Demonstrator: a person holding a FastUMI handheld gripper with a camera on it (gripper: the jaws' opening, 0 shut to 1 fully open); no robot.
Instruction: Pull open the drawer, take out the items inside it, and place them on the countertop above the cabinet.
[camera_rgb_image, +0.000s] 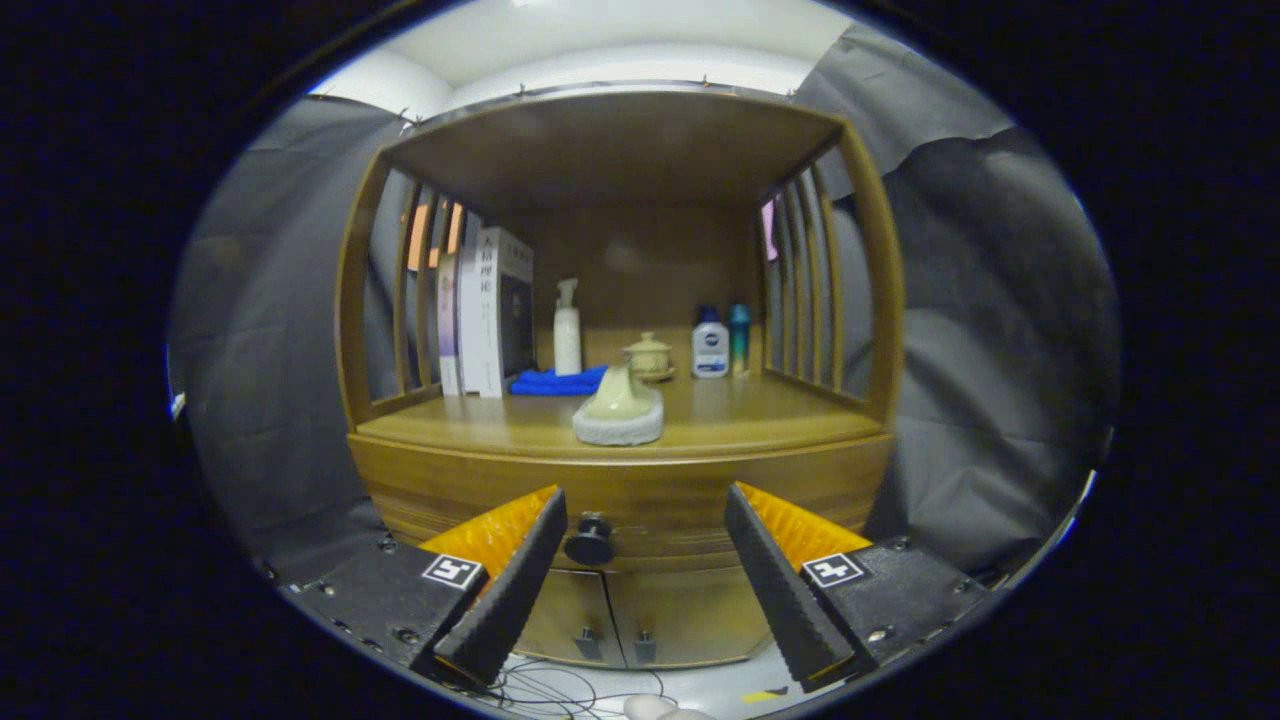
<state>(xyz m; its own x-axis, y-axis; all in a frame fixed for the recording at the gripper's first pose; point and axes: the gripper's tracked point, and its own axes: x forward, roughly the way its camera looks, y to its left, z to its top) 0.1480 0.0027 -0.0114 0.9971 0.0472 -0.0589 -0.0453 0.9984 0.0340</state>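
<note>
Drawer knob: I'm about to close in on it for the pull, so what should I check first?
1. Gripper open wide enough for the drawer knob: ok.
2. Knob centred between the fingers: not ok, it sits close to the left finger.
3. Fingers touching the knob: cannot tell.
4. Drawer shut, not yet pulled: ok.
5. Free countertop beside the cup on its cloth pad: ok.
6. Drawer contents: cannot tell.

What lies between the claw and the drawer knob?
Nothing: in the gripper view, the open claw faces the drawer knob across bare space, the knob nearer its left finger.
</note>
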